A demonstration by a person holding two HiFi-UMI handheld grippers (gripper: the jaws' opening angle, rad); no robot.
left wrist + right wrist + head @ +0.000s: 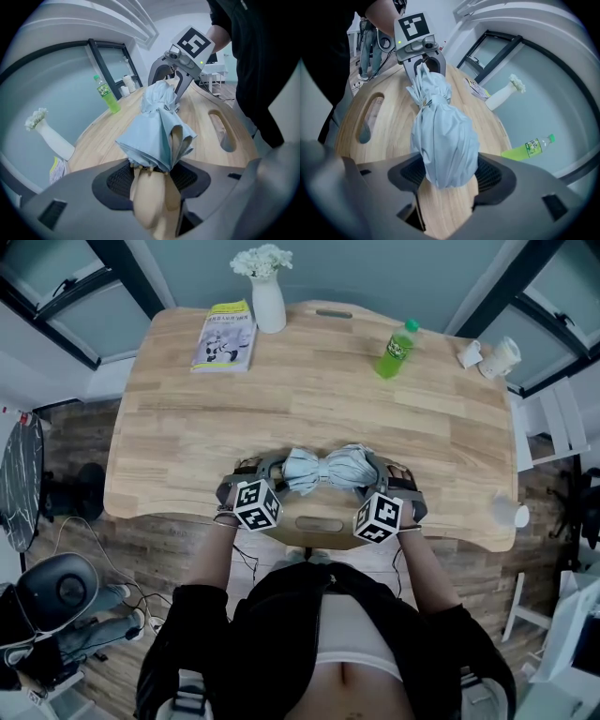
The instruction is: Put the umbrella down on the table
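A folded pale-blue umbrella (pixel 328 468) lies crosswise on the wooden surface (pixel 309 399), just beyond the slot (pixel 319 523) cut in its near edge, and appears to rest on the wood. The left gripper (pixel 265 468) stands at the end left of the slot. Its fingers are spread wide, and the beige handle (pixel 150 201) sits between them with a gap on either side. The right gripper (pixel 384 474) stands at the end right of the slot, its fingers (pixel 492 176) closed against the bunched fabric. Both grippers slant downward, held by a person in a dark top standing on the near side of the slot. Far beyond the slot, a white vase (pixel 268 301) of flowers stands at the back edge with a booklet (pixel 226 336) just left of it. A green bottle (pixel 397 349) is beyond the slot to the right, and white cups (pixel 492 356) sit farther right.
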